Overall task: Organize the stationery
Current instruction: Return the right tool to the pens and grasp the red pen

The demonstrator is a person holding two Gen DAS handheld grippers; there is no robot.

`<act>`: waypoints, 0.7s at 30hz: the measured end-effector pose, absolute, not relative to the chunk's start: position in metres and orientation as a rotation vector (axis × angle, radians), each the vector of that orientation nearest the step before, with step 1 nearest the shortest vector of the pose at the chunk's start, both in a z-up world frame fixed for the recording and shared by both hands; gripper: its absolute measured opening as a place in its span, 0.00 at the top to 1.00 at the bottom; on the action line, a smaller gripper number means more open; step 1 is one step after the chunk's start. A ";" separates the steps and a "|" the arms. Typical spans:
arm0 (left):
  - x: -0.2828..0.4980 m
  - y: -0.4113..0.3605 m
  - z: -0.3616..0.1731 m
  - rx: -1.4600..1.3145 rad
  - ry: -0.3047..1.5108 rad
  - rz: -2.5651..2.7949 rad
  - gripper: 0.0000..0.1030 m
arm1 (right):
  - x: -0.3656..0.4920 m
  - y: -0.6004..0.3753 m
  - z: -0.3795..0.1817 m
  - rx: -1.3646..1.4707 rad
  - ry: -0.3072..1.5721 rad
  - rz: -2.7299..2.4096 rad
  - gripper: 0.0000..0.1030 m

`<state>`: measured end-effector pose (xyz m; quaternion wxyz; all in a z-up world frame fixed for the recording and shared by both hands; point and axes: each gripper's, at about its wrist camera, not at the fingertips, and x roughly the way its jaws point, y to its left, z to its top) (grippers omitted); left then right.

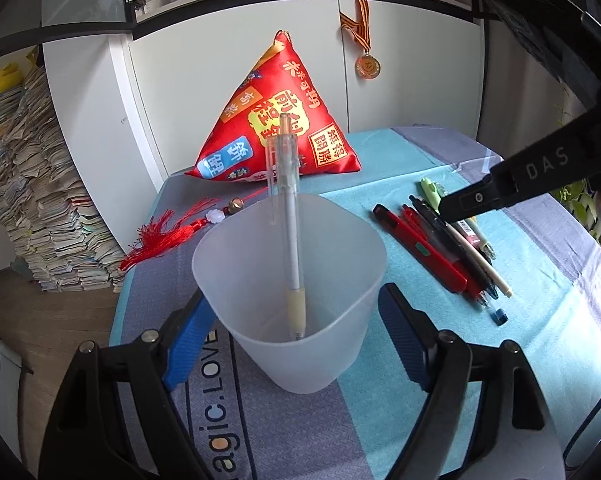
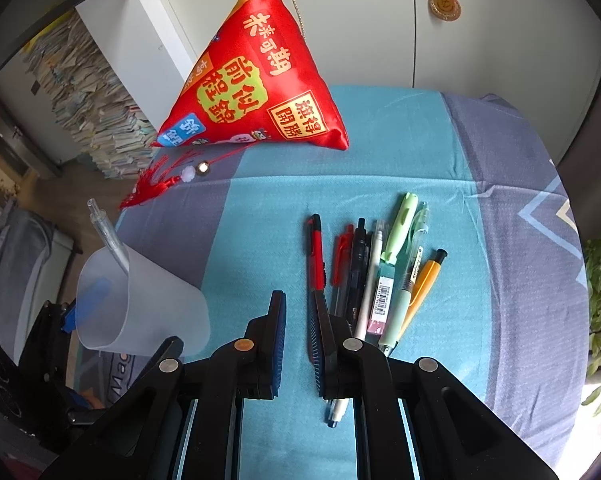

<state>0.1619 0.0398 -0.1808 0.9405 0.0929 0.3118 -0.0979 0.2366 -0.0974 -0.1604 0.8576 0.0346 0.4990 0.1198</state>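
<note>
**At the cup: one pen in, the rest laid out**

Around the frosted cup (image 1: pixel 320 352) my left tool (image 1: pixel 292 292) has closed in, one blue pad against each side wall, so the cup is gripped low down. From the right wrist view the cup leans away from the pens. Inside it stands a single clear-barrelled pen (image 1: pixel 292 248) with a pale grip, tip down at the bottom and its cap end well above the rim.

To the right of the cup, on the teal and grey cloth of the surface (image 2: pixel 400 140), the other pens (image 2: pixel 364 272) lie side by side in a loose row: red, black, white, green and orange ones. My right tool (image 2: pixel 296 296) hangs over the row's cup-side end, pads drawn together to a thin slit with only cloth showing between them. It holds nothing. The red pen (image 2: pixel 315 252) nearest the cup runs under its right finger.

Beyond the cup sits a red pyramid cushion (image 1: pixel 276 120), its tassel (image 1: pixel 160 236) trailing to the cup's left.
</note>
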 end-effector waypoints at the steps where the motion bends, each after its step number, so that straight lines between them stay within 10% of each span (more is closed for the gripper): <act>1: 0.162 0.041 -0.180 0.180 0.635 -0.205 0.26 | 0.237 -0.098 -0.161 0.078 1.048 0.253 0.89; 21: 0.163 0.048 -0.180 0.161 0.640 -0.228 0.26 | 0.299 -0.083 -0.185 -0.025 1.147 0.263 0.85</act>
